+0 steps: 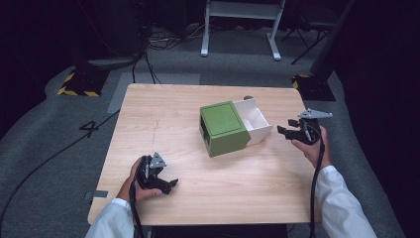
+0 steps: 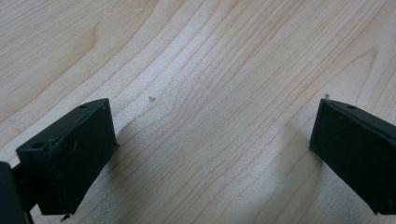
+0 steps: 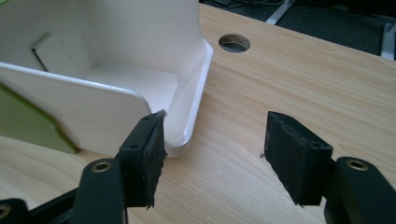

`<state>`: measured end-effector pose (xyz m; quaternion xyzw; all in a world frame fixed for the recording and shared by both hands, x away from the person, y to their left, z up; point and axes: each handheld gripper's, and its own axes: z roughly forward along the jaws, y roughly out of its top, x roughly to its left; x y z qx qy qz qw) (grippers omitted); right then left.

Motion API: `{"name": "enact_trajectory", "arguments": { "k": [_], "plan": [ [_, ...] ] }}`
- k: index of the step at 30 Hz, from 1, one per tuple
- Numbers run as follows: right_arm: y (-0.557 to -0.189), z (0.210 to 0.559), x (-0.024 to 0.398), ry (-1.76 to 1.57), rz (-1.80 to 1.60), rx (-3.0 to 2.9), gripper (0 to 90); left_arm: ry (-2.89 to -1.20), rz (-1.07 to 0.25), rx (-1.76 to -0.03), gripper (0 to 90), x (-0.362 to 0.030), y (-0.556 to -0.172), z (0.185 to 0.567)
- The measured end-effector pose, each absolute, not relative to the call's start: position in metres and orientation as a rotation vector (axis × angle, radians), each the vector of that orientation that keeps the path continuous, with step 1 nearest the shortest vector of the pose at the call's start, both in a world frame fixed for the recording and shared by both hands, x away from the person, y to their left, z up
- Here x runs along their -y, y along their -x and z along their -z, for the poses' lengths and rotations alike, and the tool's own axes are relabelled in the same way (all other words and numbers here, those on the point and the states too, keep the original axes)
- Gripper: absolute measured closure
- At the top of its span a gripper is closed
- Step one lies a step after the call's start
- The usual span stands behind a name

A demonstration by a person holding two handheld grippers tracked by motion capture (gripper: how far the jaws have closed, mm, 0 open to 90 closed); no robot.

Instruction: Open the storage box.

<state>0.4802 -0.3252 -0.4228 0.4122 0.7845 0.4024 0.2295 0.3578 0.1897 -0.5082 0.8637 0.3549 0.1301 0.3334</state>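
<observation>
My left hand (image 1: 136, 181) sits low over the near-left part of the table (image 1: 163, 124), holding the left gripper (image 1: 166, 186) with its jaws pointing right and slightly toward me. My right hand (image 1: 312, 146) is at the table's right edge, forearm coming up from the lower right, with the right gripper (image 1: 283, 131) pointing left at the box.

The green box (image 1: 224, 128) stands right of the table's centre, and its white inner tray (image 1: 257, 121) is slid out toward the right gripper.

Left gripper view: jaws wide apart, with bare wood grain between them and a tiny speck (image 2: 151, 98) on the surface. The high view does not resolve that speck.

Right gripper view: jaws apart, nothing between them. The tray's rounded corner (image 3: 187, 135) lies just ahead of the left-hand jaw in that view, close to it but not between the jaws; I cannot tell whether they touch. This view also shows the tray's hollow interior and a round hole (image 3: 234, 43) in the tabletop beyond it, and a sliver of the green sleeve (image 3: 32, 126) at left.
</observation>
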Motion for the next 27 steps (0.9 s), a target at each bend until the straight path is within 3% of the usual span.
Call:
{"name": "enact_trajectory", "arguments": {
  "k": [15, 27],
  "plan": [
    [-0.455, 0.423, 0.322, -1.035, -1.085, -2.217, 25.7, -2.255, -0.340, -0.927, 0.5, -0.190, -0.358, 0.508],
    [-0.432, 0.428, 0.318, -0.947, -1.060, -2.253, 23.8, -2.255, -0.341, -0.928, 0.5, -0.190, -0.358, 0.508]
  ]
}}
